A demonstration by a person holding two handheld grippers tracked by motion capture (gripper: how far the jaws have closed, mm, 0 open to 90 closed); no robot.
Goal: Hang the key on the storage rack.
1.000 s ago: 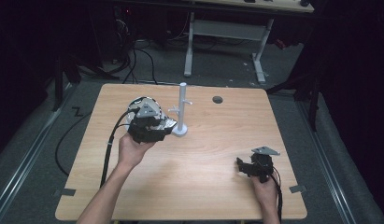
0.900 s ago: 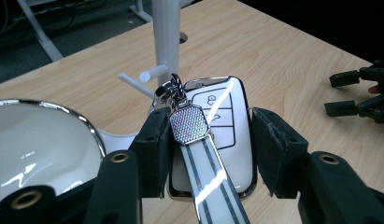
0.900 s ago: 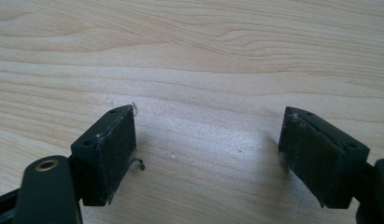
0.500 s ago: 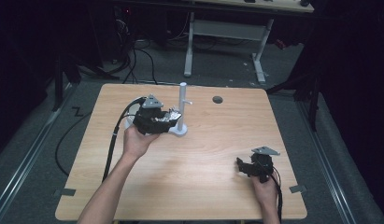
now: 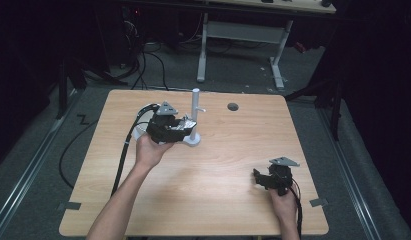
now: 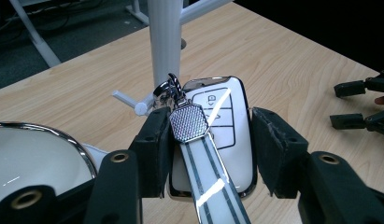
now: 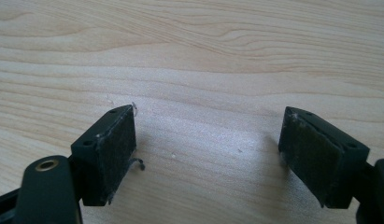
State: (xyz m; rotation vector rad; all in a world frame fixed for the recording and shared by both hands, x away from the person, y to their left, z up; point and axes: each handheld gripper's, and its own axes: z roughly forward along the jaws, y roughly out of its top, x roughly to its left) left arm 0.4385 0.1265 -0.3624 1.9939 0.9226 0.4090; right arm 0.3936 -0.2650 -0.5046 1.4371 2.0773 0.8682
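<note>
White and chrome-edged, the car key fob (image 6: 221, 122) is sitting between the jaws of your left claw (image 6: 213, 154), its striped strap (image 6: 213, 179) and metal ring (image 6: 167, 89) just beside the white peg stand (image 5: 195, 117) near the table's (image 5: 218, 200) middle. You are resting your right claw (image 7: 206, 154) spread wide and holding nothing, low over the table's near right corner.
</note>
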